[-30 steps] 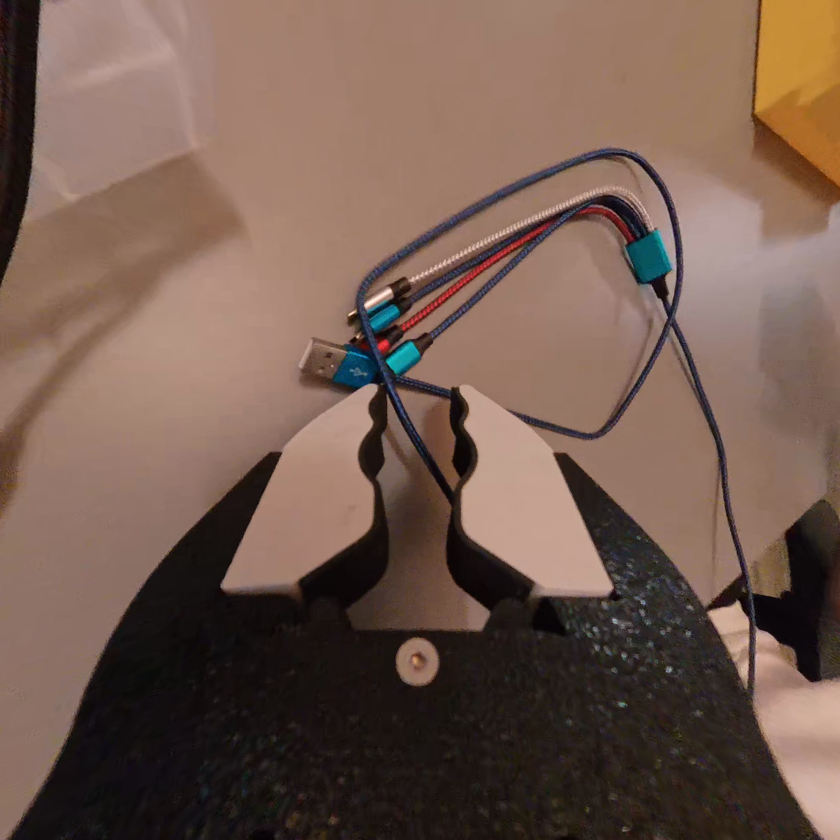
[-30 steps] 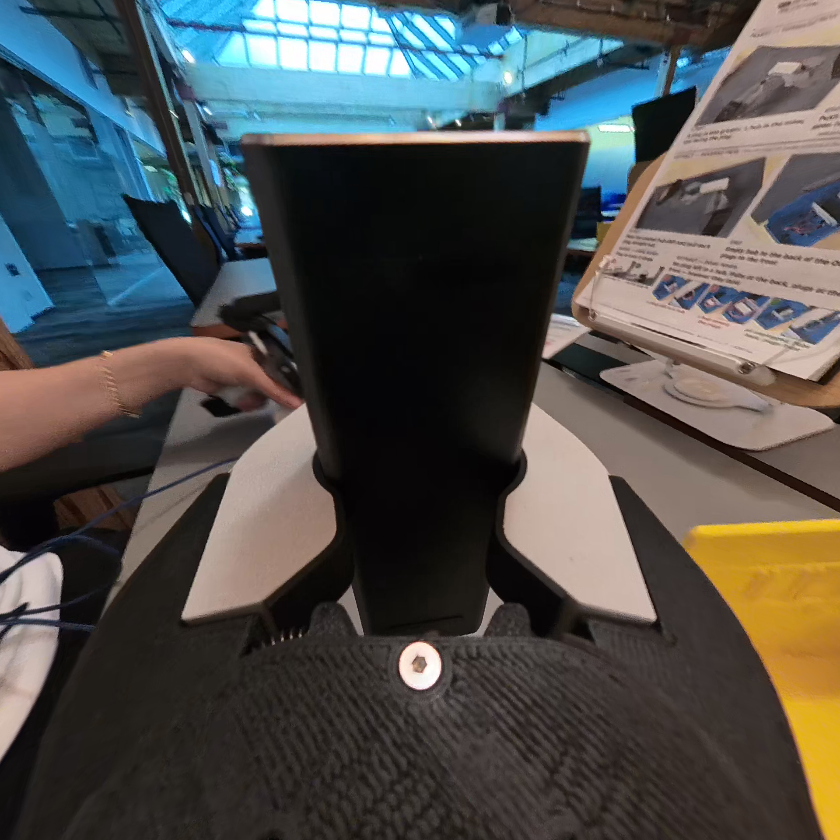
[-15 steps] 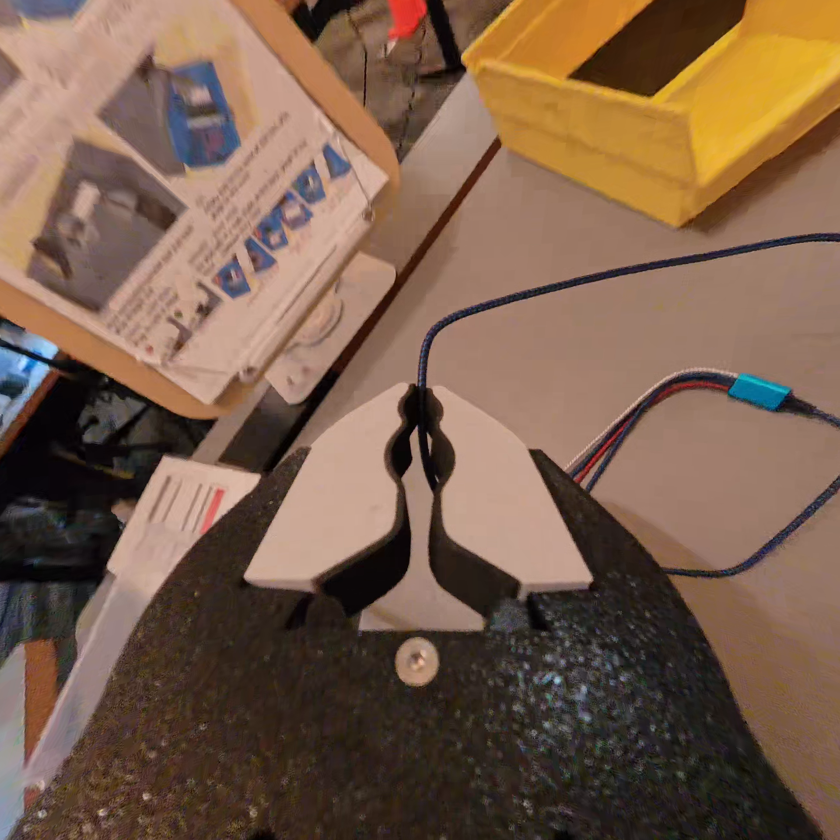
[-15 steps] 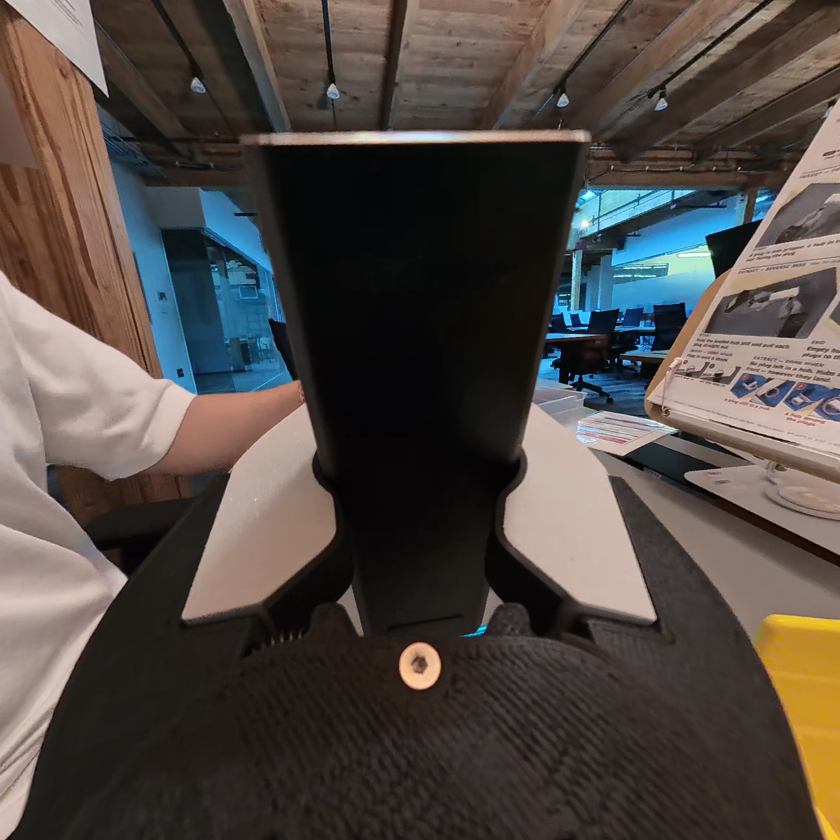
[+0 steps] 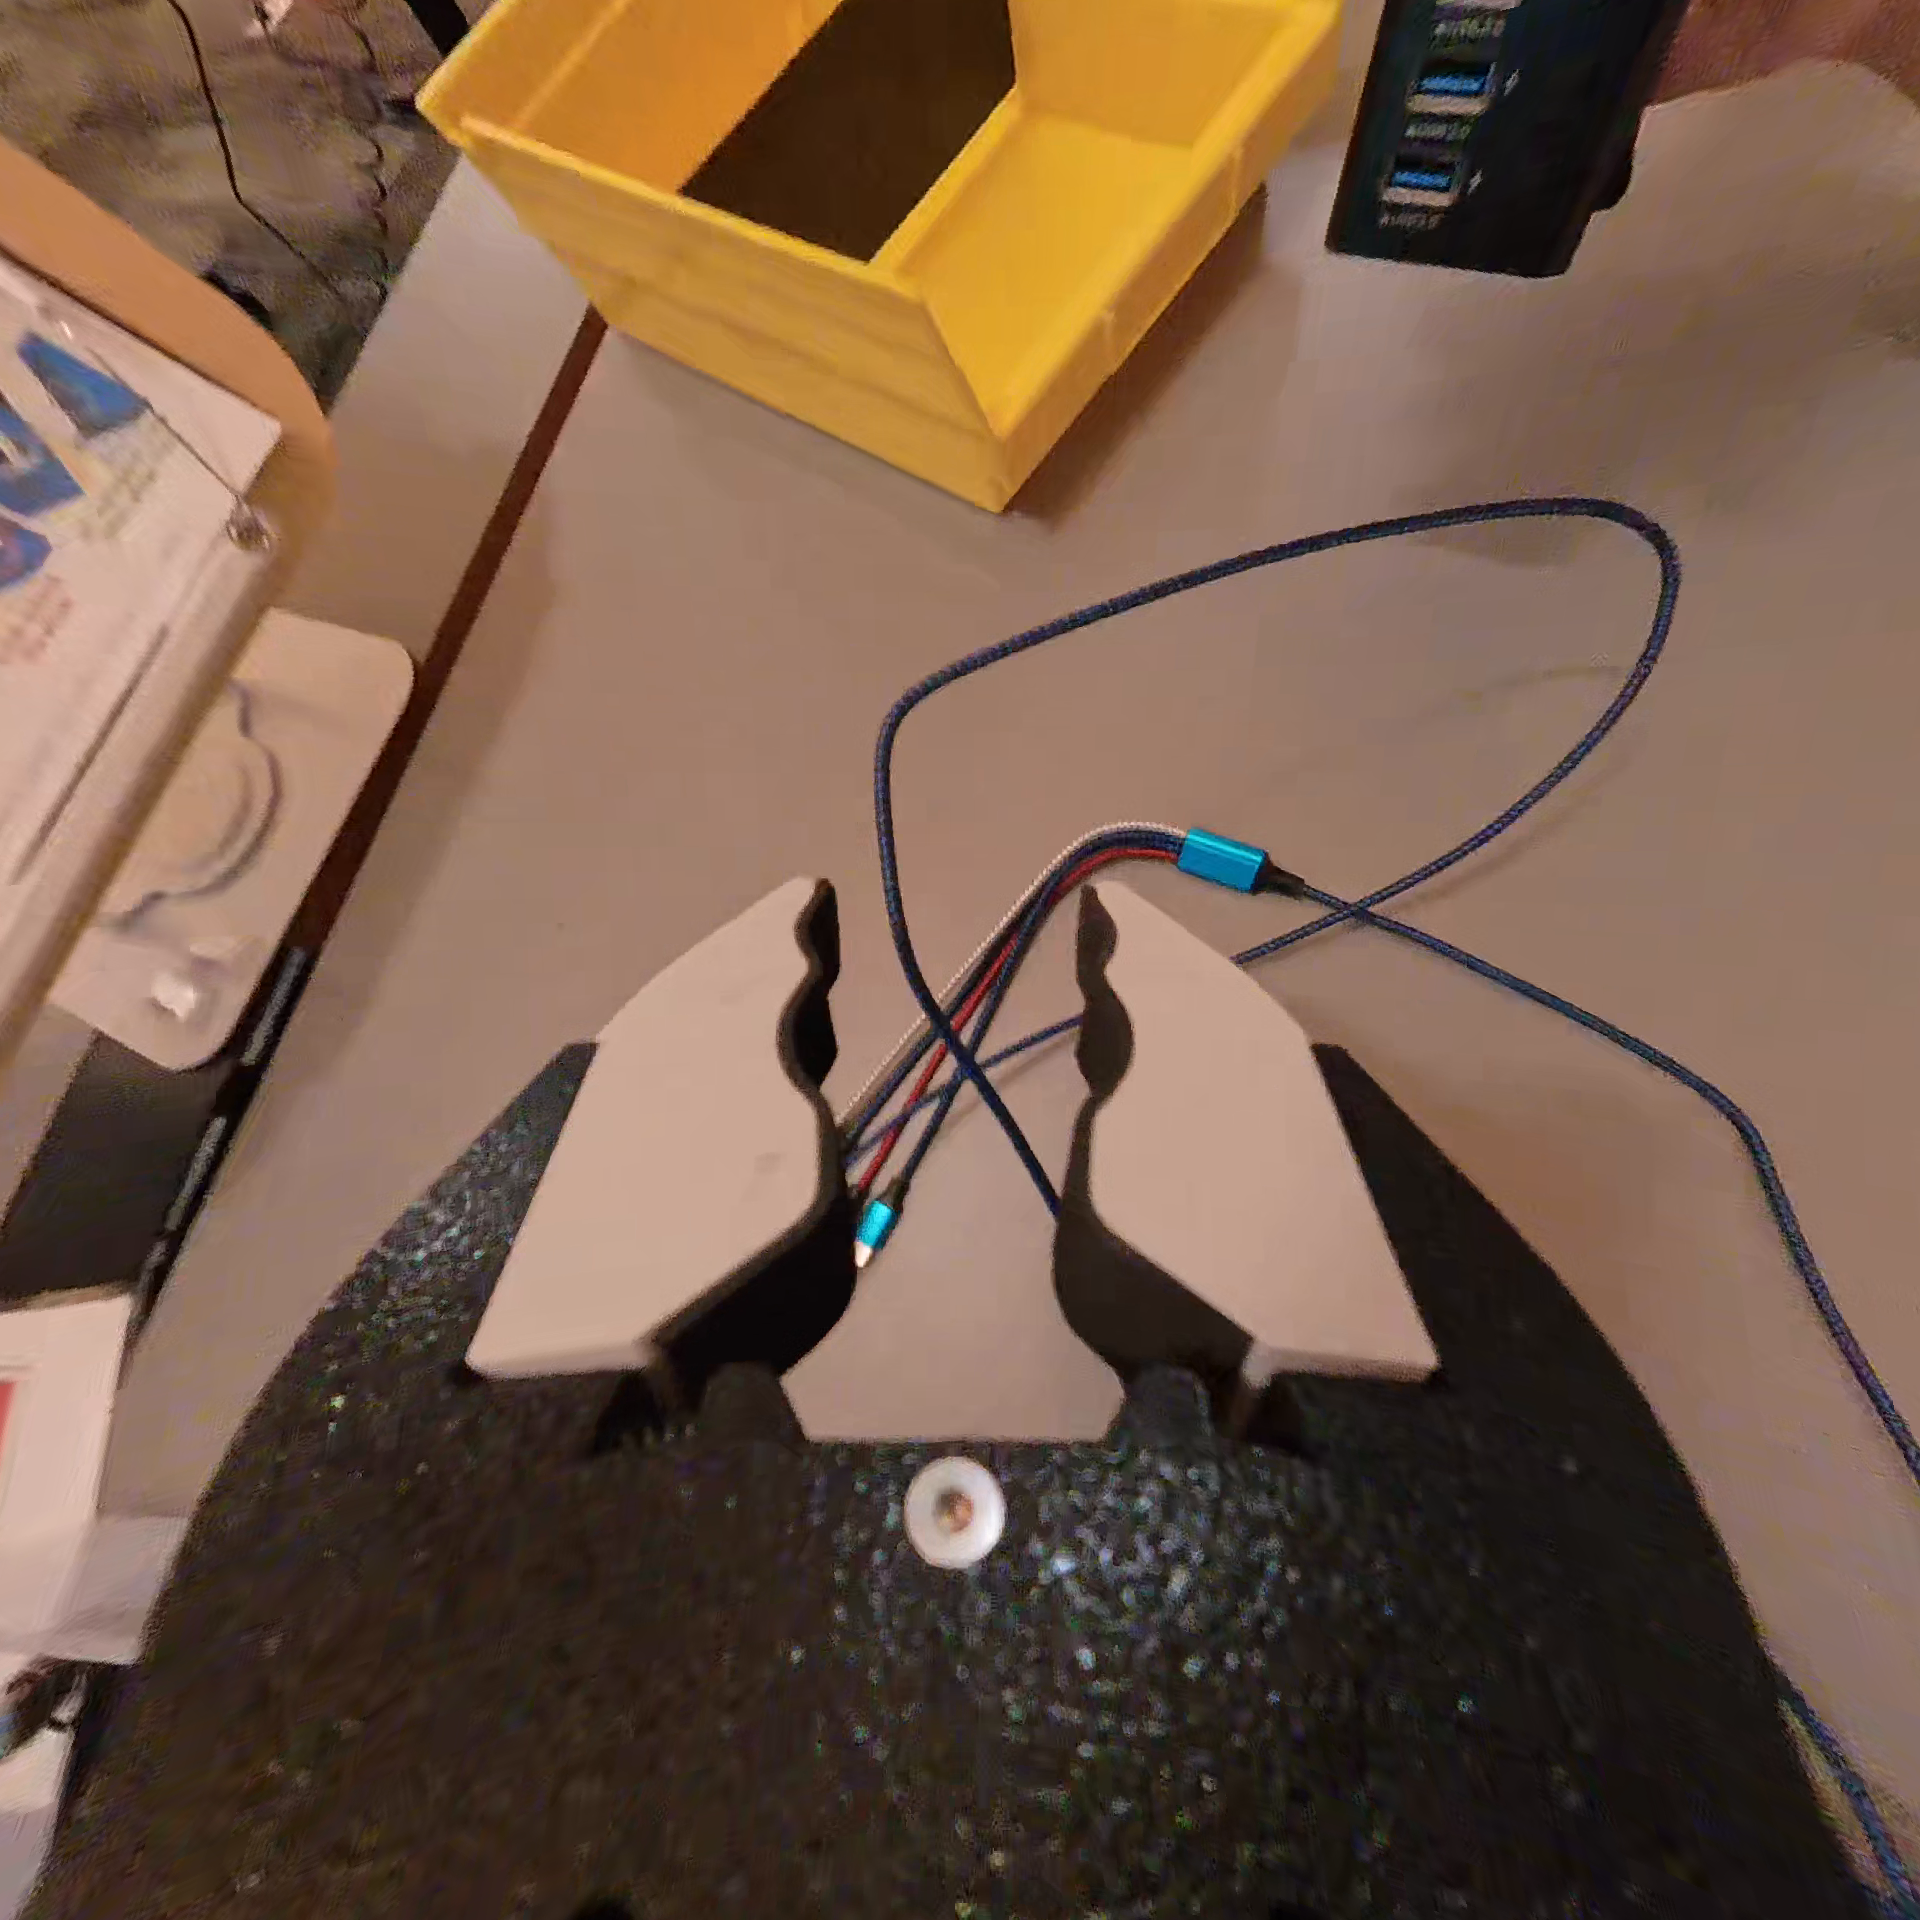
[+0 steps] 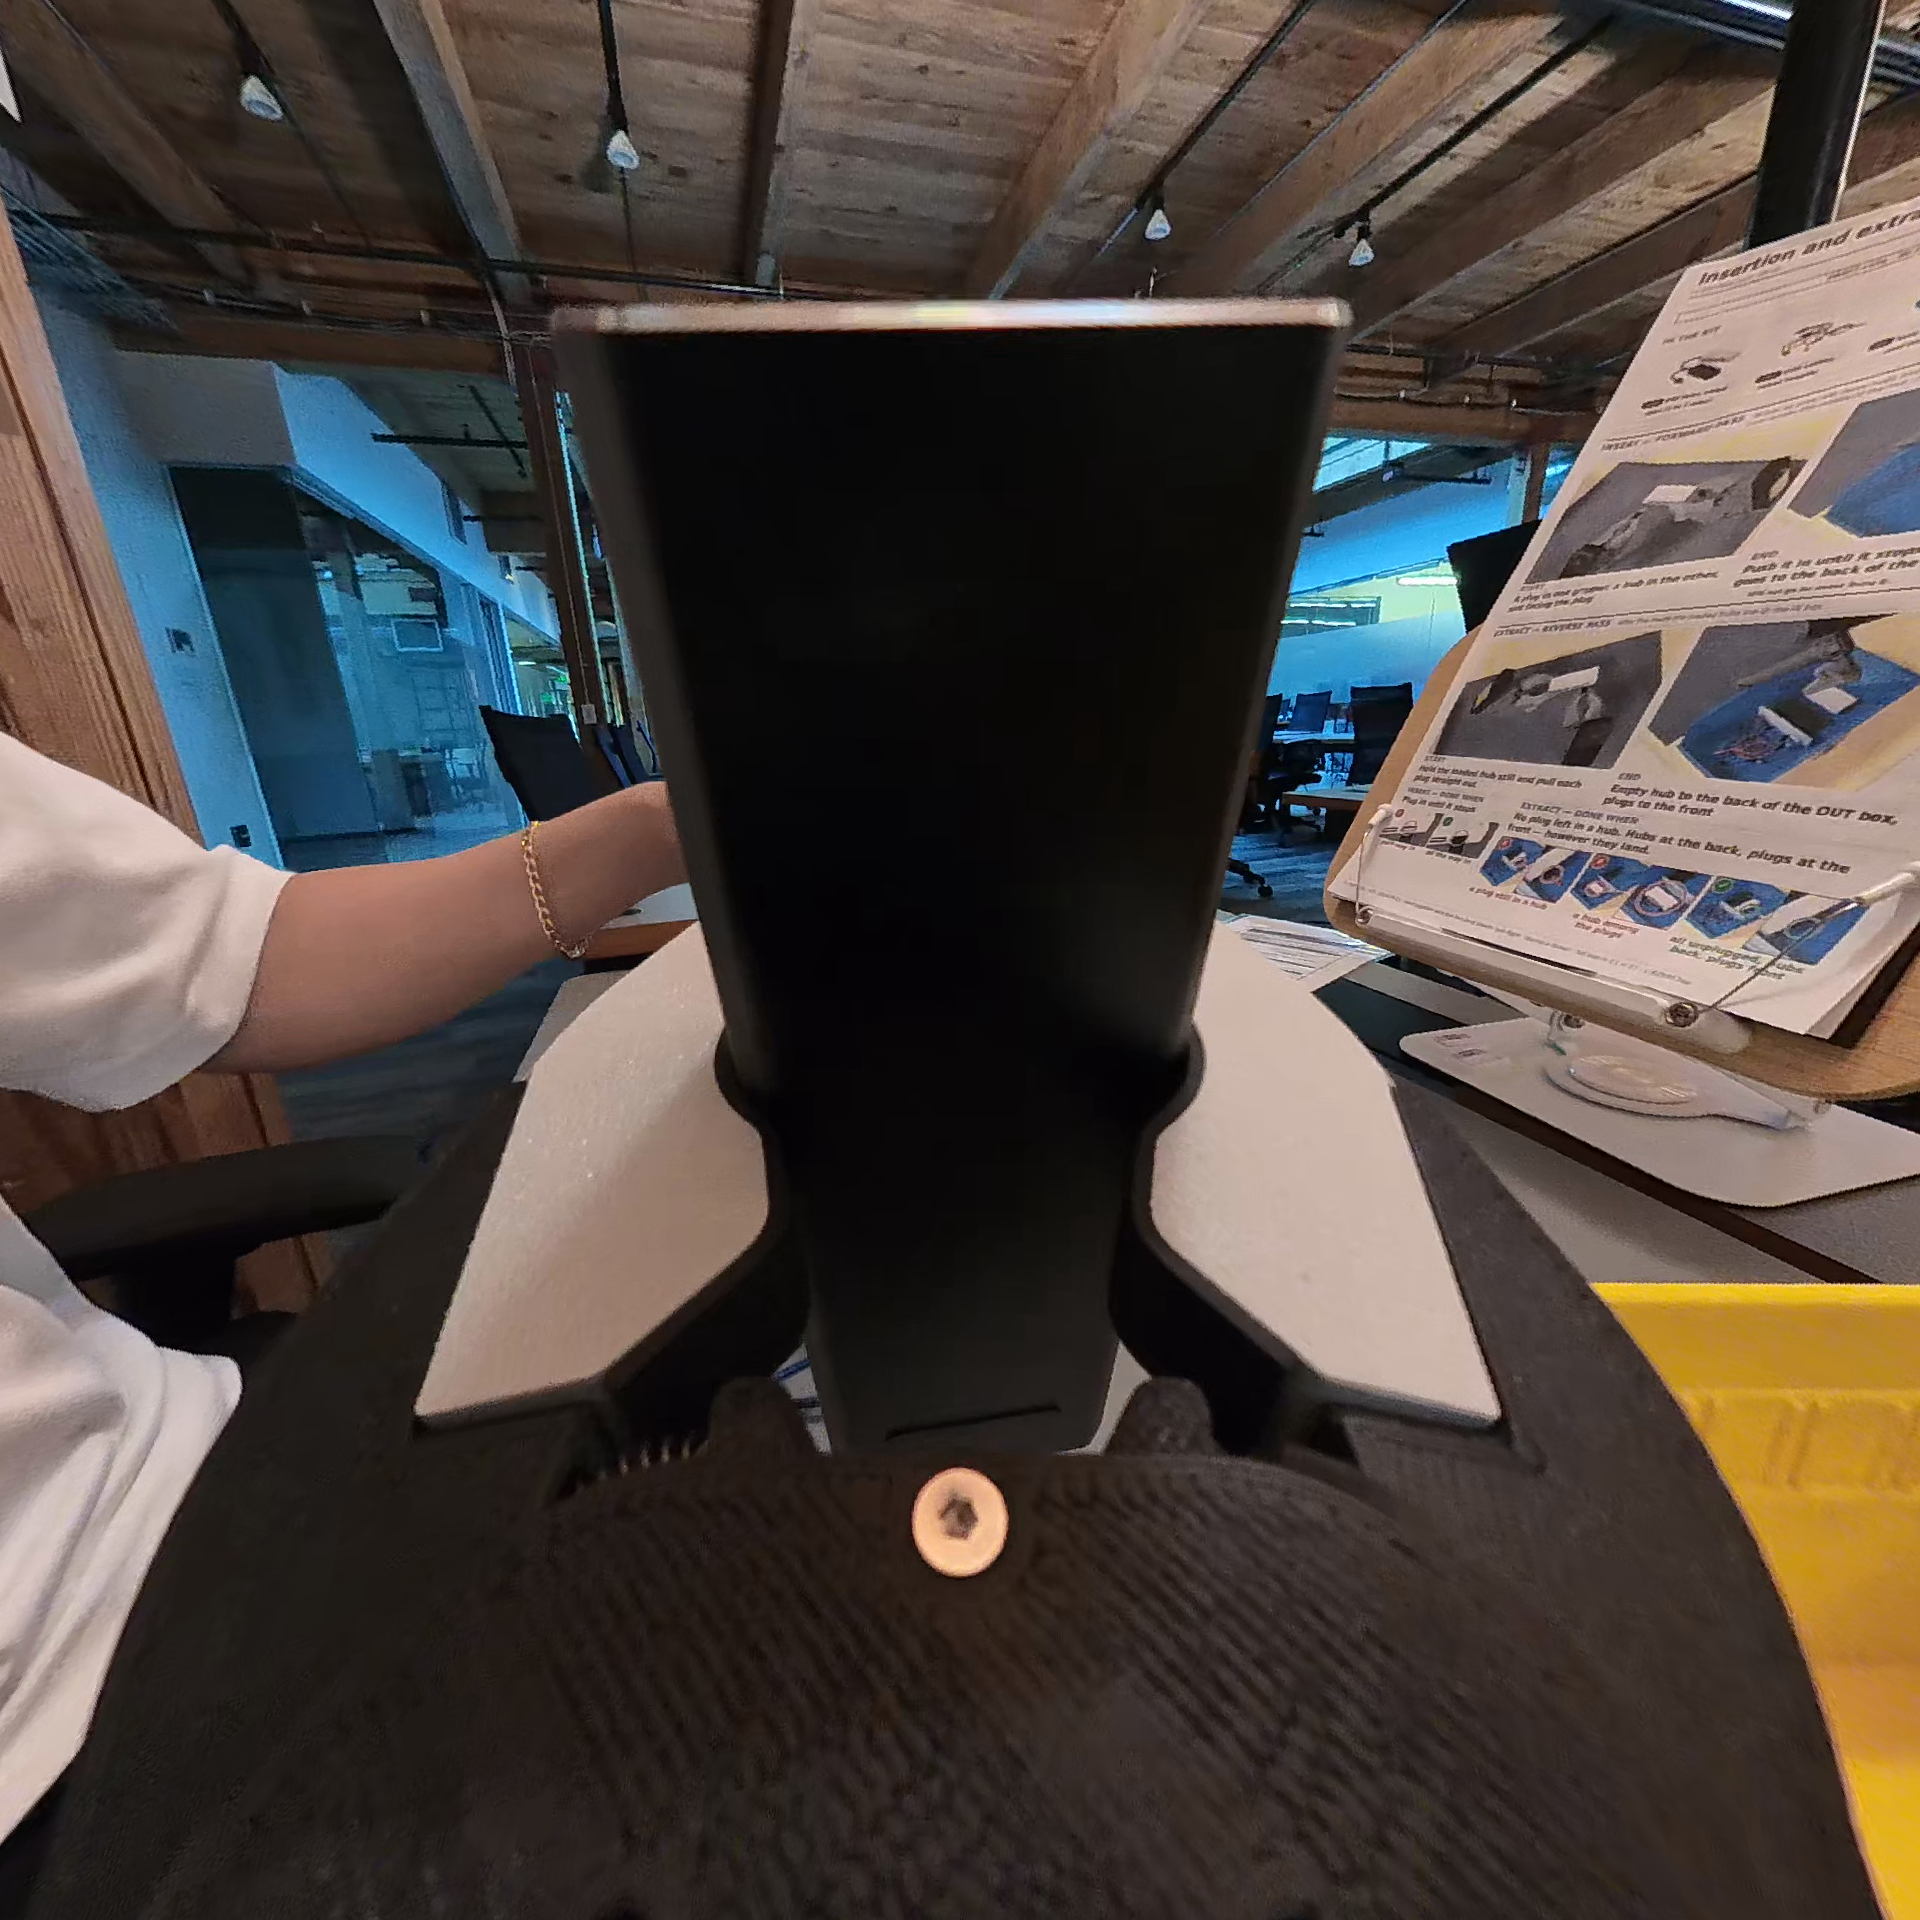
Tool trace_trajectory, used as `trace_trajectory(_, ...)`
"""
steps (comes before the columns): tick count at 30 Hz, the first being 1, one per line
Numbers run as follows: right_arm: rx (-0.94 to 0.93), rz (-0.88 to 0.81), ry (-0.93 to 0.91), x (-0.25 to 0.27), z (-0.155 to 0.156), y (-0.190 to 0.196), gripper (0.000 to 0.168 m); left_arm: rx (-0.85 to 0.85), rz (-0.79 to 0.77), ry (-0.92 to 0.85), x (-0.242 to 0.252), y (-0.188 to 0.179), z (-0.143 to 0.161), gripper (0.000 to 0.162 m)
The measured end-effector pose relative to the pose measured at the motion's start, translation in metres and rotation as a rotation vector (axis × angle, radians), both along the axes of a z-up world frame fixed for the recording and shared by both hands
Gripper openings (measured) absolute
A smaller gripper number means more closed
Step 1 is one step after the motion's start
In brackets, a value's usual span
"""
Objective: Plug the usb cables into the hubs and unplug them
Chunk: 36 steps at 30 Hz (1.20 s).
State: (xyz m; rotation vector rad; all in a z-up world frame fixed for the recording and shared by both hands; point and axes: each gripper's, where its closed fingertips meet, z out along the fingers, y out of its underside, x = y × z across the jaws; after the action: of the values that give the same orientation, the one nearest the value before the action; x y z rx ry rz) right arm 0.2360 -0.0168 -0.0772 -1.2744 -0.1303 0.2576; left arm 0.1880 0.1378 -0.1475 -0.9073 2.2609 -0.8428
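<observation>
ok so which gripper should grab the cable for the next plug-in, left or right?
Left. The left gripper is open directly over the braided cable, whose strands run between its fingers on the table. The right gripper is already shut on the black hub, so it is likely best kept holding that.

Upper middle of the left wrist view: a bright yellow bin [image 5: 935, 301] on a plain grey table [image 5: 675, 675]. At the centre, a dark blue braided cable [image 5: 1455, 530] meets a turquoise splitter [image 5: 1226, 860], with red, silver and blue strands leaving it. In the right wrist view, a plain black hub [image 6: 956, 779] fills the centre, with a white sleeve [image 6: 114, 925] at the left.
</observation>
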Motion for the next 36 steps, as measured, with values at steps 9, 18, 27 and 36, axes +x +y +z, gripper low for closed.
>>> trace_trajectory(9, -0.034, -0.004, -0.012, 0.000, -0.007, 0.005, 0.074, -0.536, 0.665, 0.180, -0.015, 0.081, -0.049, 0.029)
trace_trajectory(18, -0.071, 0.000, -0.034, -0.005, -0.012, 0.011, 0.074, -0.308, 0.619, 0.367, 0.044, 0.070, -0.108, 0.044)
trace_trajectory(27, -0.097, -0.015, -0.041, 0.000, -0.019, 0.010, 0.073, -0.334, 0.321, 0.370, 0.074, 0.028, -0.127, 0.017)
trace_trajectory(36, -0.084, 0.022, -0.005, 0.000, -0.026, 0.016, 0.074, -0.162, -0.082, -0.281, 0.063, -0.012, -0.015, 0.016)
